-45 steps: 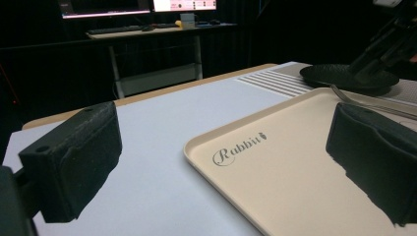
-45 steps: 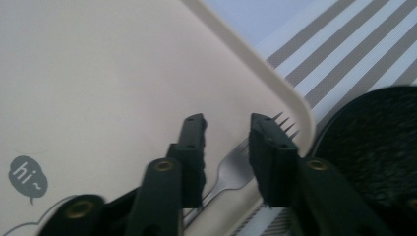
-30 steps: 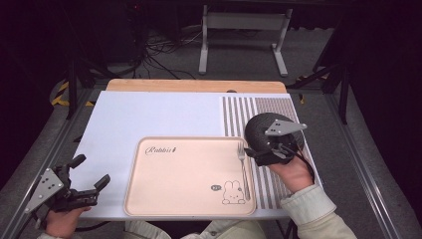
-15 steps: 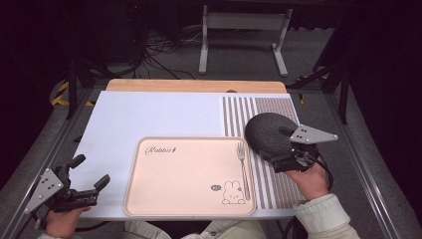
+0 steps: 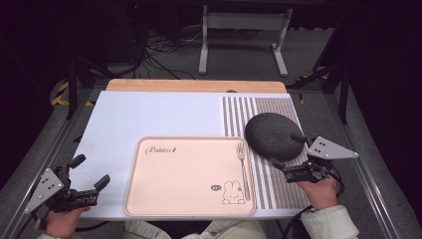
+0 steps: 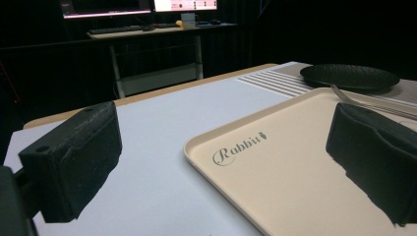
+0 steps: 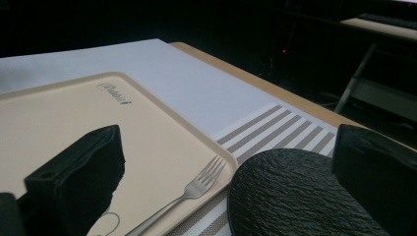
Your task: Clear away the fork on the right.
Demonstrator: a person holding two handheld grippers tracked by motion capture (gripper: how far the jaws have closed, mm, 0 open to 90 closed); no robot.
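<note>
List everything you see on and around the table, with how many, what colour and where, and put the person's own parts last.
Tray: one, beige with a rabbit drawing, near middle of the table.
Fork: one, silver, lying along the tray's right edge.
Plate: one, black and textured, on the striped mat right of the tray.
Striped mat: one, grey and white, right part of the table.
White cover: one, left and middle of the table.
Table: one, wooden, far edge showing.
Metal stand: one, grey, on the floor beyond.
Left gripper: one, black, open, near left corner.
Right gripper: one, black, open, beside the plate.

Rough matt black plate (image 7: 300,196); shiny metal fork (image 7: 194,189).
</note>
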